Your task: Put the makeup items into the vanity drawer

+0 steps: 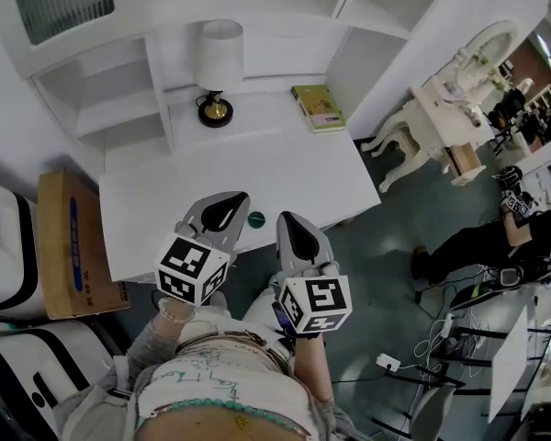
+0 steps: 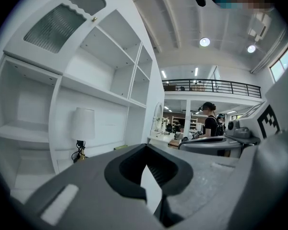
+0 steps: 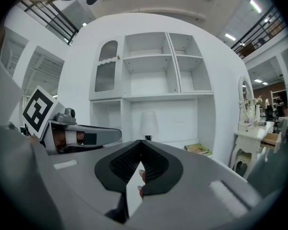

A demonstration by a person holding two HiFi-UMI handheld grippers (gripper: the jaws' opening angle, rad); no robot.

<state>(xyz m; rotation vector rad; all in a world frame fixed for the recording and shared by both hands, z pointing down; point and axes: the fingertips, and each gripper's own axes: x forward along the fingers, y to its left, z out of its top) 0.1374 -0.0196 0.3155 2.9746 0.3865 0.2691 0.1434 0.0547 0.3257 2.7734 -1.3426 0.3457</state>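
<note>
A small dark-green round item (image 1: pixel 255 218) lies on the white desk (image 1: pixel 285 168), close to its front edge. It sits between the tips of the left gripper (image 1: pixel 241 200) and the right gripper (image 1: pixel 283 219), near both. It looks round from above, so no long axis shows. Both grippers' jaws are together, holding nothing. Open desk surface stretches back to the white-shaded lamp (image 1: pixel 219 62) and the green book (image 1: pixel 319 107).

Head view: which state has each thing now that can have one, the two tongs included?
left tongs: shut, tips together
right tongs: shut, tips together
lamp: upright
book: closed, lying flat
cabinet door: shut
cardboard box: closed
</note>
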